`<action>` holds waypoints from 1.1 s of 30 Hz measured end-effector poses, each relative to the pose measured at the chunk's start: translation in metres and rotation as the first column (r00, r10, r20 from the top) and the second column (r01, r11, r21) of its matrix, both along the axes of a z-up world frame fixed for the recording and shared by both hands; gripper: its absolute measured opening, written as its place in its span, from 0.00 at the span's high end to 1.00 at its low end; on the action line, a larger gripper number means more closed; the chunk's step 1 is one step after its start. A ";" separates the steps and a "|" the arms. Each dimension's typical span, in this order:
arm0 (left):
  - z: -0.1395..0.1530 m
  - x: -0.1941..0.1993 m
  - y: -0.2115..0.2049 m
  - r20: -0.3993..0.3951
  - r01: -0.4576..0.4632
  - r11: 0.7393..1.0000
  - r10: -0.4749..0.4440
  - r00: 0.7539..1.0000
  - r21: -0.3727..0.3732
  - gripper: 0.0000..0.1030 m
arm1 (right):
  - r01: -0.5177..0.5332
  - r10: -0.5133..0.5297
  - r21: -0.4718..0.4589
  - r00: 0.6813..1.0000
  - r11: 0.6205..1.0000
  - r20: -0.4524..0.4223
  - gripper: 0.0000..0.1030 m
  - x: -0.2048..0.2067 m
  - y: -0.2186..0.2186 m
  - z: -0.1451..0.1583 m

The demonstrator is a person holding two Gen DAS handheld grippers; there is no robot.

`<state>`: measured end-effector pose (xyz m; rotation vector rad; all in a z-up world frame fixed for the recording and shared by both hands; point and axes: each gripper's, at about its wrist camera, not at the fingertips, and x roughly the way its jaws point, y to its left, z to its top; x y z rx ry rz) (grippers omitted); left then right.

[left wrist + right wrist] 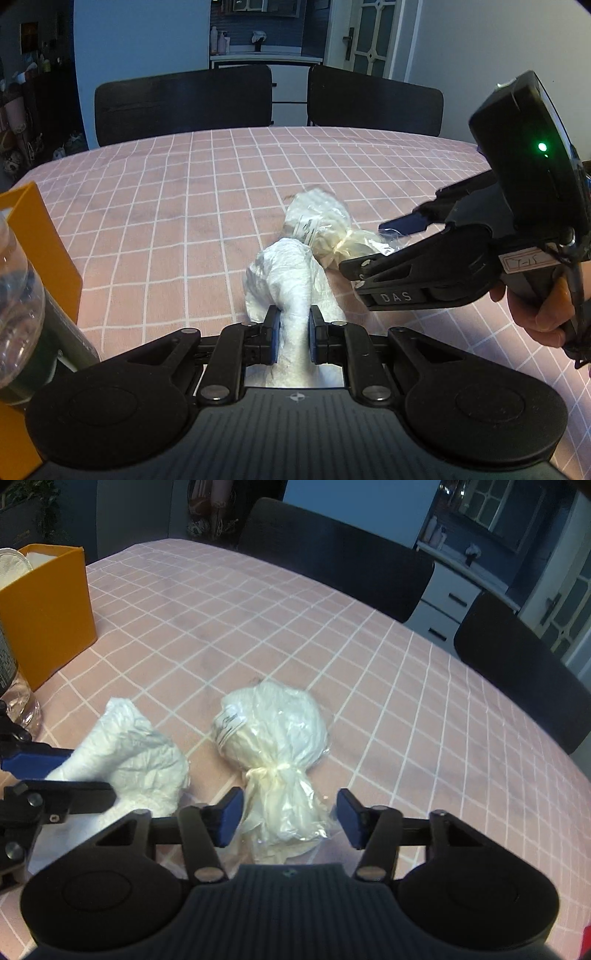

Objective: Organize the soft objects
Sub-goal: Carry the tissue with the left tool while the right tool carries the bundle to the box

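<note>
The left gripper (291, 334) is clenched on a crumpled white bundle (291, 280): both blue pads press into its near end, and the rest of the bundle runs forward from the jaws onto the pink checked tablecloth (166, 192). From the right wrist view the same white bundle (129, 753) sits at the left, with the left gripper's fingers closed on it from the side.

Just beside it, apart by a narrow strip of cloth, lies a clear plastic bag (273, 738) stuffed with something pale and soft and tied off at a neck with a knot. The round, full part of the bag points away from the right gripper (290, 818); the gathered tail below the knot lies between its two blue pads. The jaws stand apart, with a gap on each side of the tail, so nothing is squeezed. In the left wrist view the clear bag (317, 225) lies beyond the white bundle, and the right gripper (369, 243) reaches in from the right, its fingers spread over the bag's tail, a hand (543, 314) wrapped round its handle.

An orange box (48, 609) stands at the table's left edge, well apart from both bundles, with a clear bottle (14, 295) next to it. Two dark chairs (184, 103) stand behind the far side of the table.
</note>
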<state>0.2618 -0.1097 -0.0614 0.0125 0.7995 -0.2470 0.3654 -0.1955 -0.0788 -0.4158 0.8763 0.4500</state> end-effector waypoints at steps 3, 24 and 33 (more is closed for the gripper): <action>-0.002 -0.001 0.000 -0.007 0.003 1.000 -0.004 1.000 -0.010 0.84 | 0.006 -0.007 -0.022 1.000 1.000 -0.002 0.63 -0.006 0.001 -0.004; 0.060 -0.105 0.005 0.140 0.186 0.967 -0.163 0.977 -0.176 0.84 | 0.088 -0.089 0.030 0.996 0.996 0.011 0.68 -0.108 -0.019 0.061; 0.089 -0.161 0.031 0.172 0.259 0.949 -0.228 0.958 -0.182 0.84 | 0.017 -0.018 0.046 0.999 0.999 0.034 0.68 -0.181 -0.014 0.082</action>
